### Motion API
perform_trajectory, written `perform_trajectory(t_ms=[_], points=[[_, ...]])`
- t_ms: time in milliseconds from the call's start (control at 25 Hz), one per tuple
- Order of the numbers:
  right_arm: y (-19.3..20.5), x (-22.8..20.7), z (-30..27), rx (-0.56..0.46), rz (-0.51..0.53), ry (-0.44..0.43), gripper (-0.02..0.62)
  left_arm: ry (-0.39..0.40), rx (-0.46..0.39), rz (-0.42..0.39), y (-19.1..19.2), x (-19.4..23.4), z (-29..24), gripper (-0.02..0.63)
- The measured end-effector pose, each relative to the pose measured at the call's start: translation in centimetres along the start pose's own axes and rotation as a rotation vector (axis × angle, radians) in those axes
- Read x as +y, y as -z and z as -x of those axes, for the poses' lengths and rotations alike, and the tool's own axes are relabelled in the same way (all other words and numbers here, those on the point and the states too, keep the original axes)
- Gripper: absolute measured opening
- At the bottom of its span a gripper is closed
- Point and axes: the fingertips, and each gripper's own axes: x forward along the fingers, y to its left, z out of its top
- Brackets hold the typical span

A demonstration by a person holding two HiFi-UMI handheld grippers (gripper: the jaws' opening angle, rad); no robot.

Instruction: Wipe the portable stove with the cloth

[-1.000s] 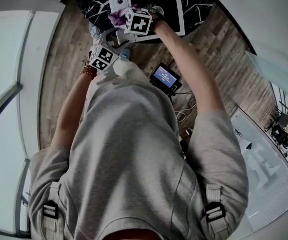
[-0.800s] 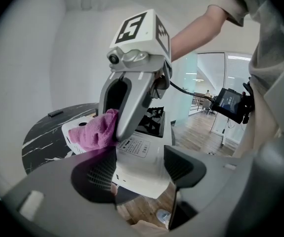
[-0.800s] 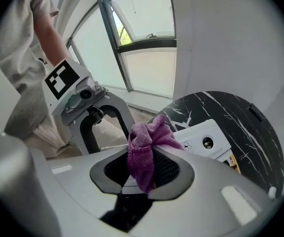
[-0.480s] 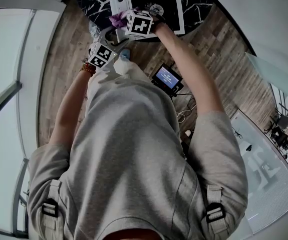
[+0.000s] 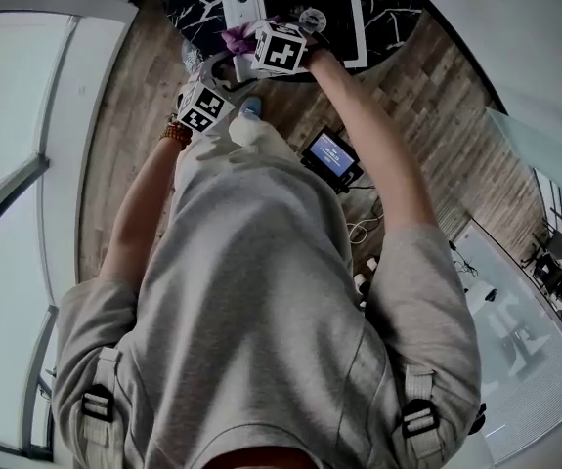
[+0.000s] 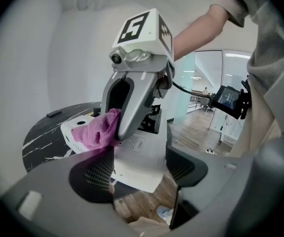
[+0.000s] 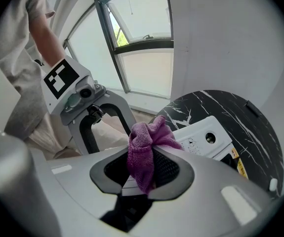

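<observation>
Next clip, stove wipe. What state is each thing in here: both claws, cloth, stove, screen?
Right claw: shut on the cloth.
Left claw: open, jaws have just been opening; nothing gripped, stove's corner just ahead.
Cloth: bunched, pinched in the right claw, at the stove's knob end.
Stove: level, no pot on it, no flame seen.
Screen: lit.

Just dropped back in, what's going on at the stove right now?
A person works two handheld grippers at a white portable stove on a black marble table. The right gripper is shut on a purple cloth, held at the stove's top. The left gripper has just been opening its jaws; the stove's near corner shows between them, ungripped.
</observation>
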Motion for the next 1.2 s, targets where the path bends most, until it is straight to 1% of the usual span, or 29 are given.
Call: perform_trajectory(t_ms=[80,200,360,440,640,960,1200], points=[[-0.1,0.1,0.1,-0.003,-0.002,0.000,0.112,0.005,0.032,-0.002,1.1,-0.4,0.3,0.321],[-0.3,0.2,0.2,0.002,-0.002,-0.002,0.112,-0.007,0.069,0.010,2.5,-0.8,0.2,0.324],[-0.1,0.6,0.0,0.007,-0.003,0.001,0.112,-0.059,0.053,0.042,2.5,0.0,0.2,0.324],[0.1,0.9,-0.1,0.006,-0.007,0.005,0.112,-0.070,0.044,0.027,1.8,0.3,0.2,0.324],[0.0,1.9,-0.1,0.009,-0.007,-0.001,0.112,-0.061,0.052,-0.005,1.5,0.3,-0.1,0.324],[0.5,3.2,-0.3,-0.002,-0.013,0.003,0.112,-0.070,0.057,0.010,1.8,0.3,-0.2,0.324],[0.9,4.8,-0.7,0.011,-0.009,-0.027,0.112,-0.069,0.066,0.015,2.2,0.2,-0.3,0.324]])
